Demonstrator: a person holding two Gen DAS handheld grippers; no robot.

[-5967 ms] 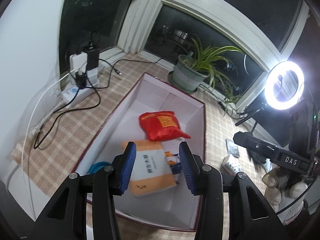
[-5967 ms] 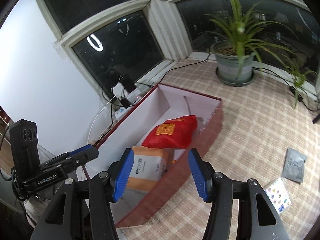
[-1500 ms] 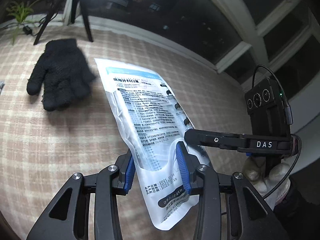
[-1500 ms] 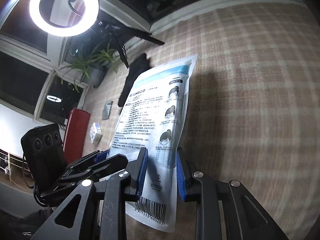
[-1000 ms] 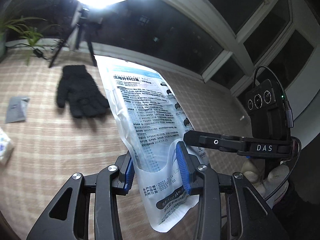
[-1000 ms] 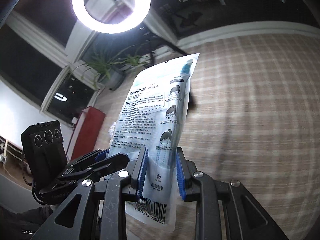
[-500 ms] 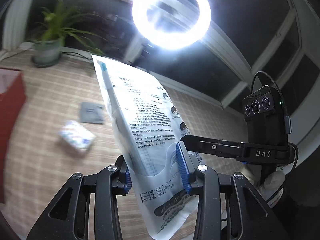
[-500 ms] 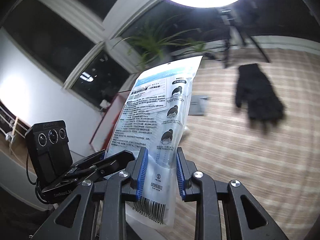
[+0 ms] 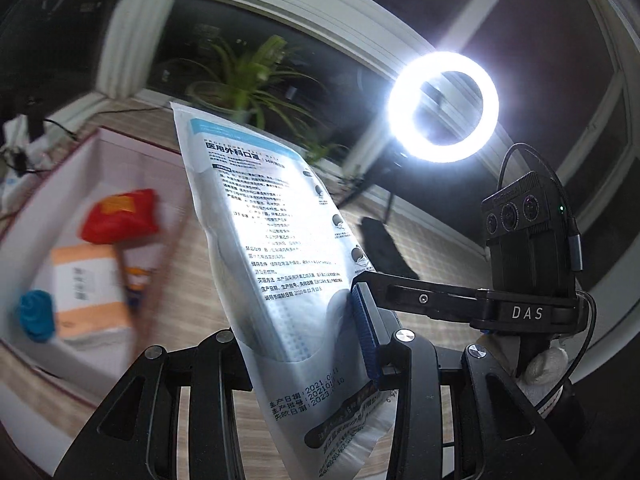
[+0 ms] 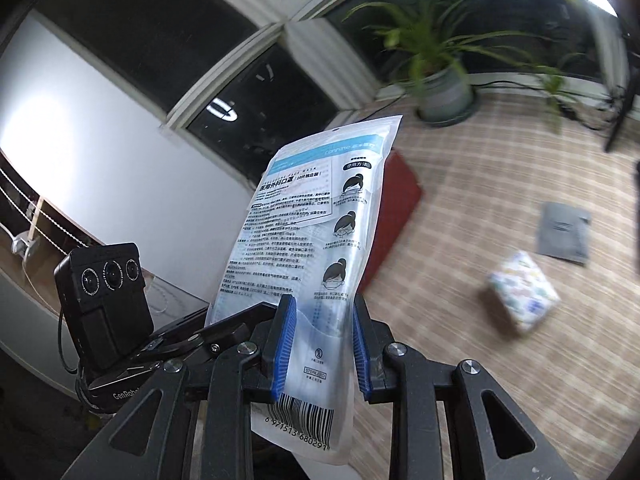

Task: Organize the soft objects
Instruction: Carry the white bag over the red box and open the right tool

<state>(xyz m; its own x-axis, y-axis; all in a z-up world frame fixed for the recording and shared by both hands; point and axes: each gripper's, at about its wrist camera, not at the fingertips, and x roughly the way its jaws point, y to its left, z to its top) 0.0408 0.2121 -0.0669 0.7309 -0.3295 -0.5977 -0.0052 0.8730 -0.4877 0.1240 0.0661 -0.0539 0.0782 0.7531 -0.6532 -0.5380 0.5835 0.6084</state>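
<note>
Left wrist view: the left gripper (image 9: 304, 344) has its jaws closed on the lower part of the mask pack (image 9: 276, 240), which stands upright between them. A second ago this camera faced the black glove (image 9: 380, 248) and a bare stretch of the checked floor (image 9: 192, 312); now the red-walled box (image 9: 60, 184) fills the left side, with the red pouch (image 9: 120, 216), orange packet (image 9: 86, 292) and blue item (image 9: 36, 316) inside. The pack has been swung across to the box, so the drop looks close.

Right wrist view: the right gripper (image 10: 320, 340) also clamps the pack's lower end above the barcode. The patterned tissue pack (image 10: 522, 296) and grey sachet (image 10: 564, 234) lie on the floor, not yet collected.
</note>
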